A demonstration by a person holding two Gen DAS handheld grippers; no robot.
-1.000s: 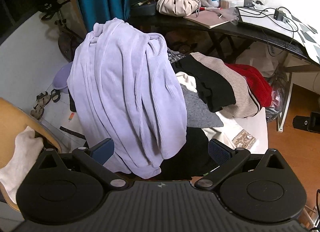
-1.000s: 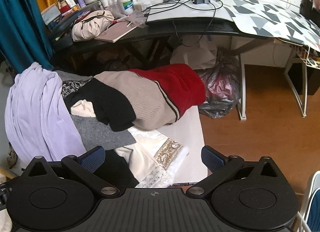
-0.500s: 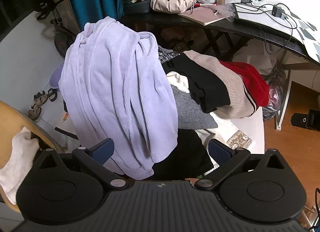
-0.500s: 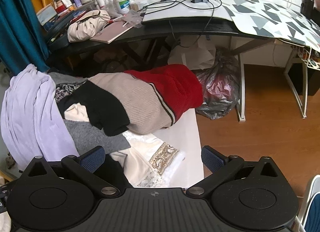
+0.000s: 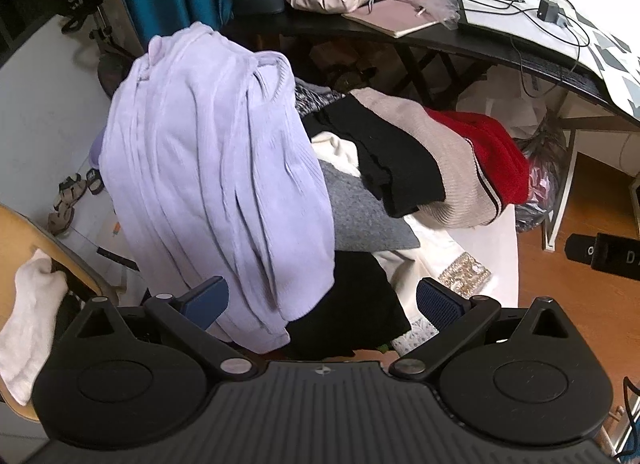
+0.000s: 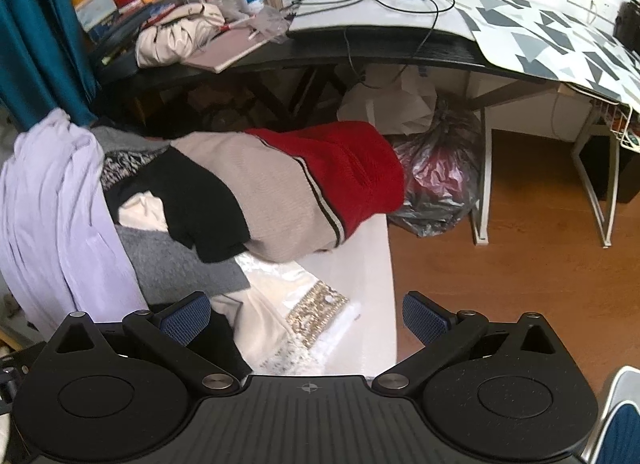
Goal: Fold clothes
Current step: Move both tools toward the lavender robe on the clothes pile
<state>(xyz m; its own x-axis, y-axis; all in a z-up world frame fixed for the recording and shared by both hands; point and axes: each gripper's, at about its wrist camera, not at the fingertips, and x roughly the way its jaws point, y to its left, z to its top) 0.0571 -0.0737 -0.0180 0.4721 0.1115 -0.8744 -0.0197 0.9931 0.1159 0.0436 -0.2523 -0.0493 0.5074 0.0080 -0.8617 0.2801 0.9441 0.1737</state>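
Both hand-held grippers, left (image 5: 320,300) and right (image 6: 306,314), spread wide, empty; lavender garment (image 5: 208,168) atop pile; no writing legible.

The right claw (image 6: 306,314) is held wide apart above a clothes pile (image 6: 248,200); a lilac garment (image 6: 52,200) is draped at its left, a black counter (image 6: 360,52) behind.

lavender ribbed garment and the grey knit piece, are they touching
Touching. In the left wrist view the lavender ribbed garment drapes over the near edge of the grey knit piece, no gap between them.
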